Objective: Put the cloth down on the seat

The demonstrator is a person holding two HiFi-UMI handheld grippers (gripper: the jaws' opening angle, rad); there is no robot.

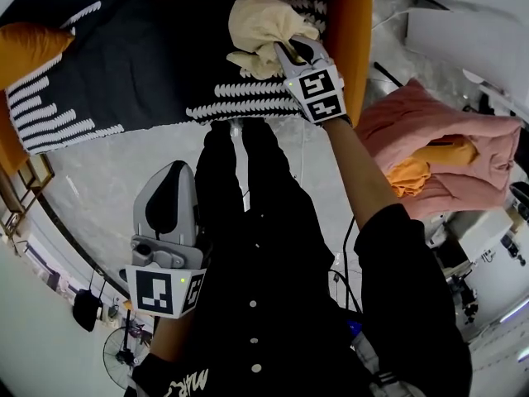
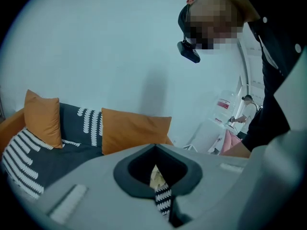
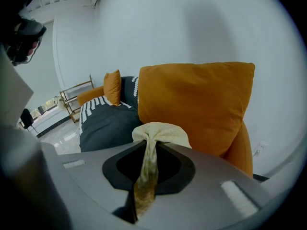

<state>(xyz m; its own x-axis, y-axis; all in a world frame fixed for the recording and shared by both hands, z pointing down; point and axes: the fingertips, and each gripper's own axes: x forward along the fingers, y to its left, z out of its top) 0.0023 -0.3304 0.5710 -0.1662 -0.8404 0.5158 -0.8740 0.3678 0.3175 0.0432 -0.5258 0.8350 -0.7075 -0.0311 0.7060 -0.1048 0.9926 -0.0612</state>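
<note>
One step looks left to you: letting go. Your right gripper [image 1: 287, 54], up at twelve o'clock in the head view, is clamped on the cloth [image 1: 258, 23]. In its own view a twisted neck of cream fabric runs between the jaws and bunches out just past the tips. That bunch hangs over the seat [image 1: 140, 64], the dark cover with white stripes, close in front of the orange cushion [image 3: 196, 104] at its one o'clock. From these views you cannot tell whether the cloth's underside already touches the cover or sits just above it.

So the carry appears done and the placing is not yet done. The cloth is over the right spot but is held up by the jaws. I would judge that a little more lowering, then opening the jaws and backing off, would finish it.

Your left gripper [image 1: 171, 180] sits at seven o'clock in the head view, well apart from the seat. Its jaws are closed together with nothing between them; only a thin slit shows the sofa beyond.
</note>
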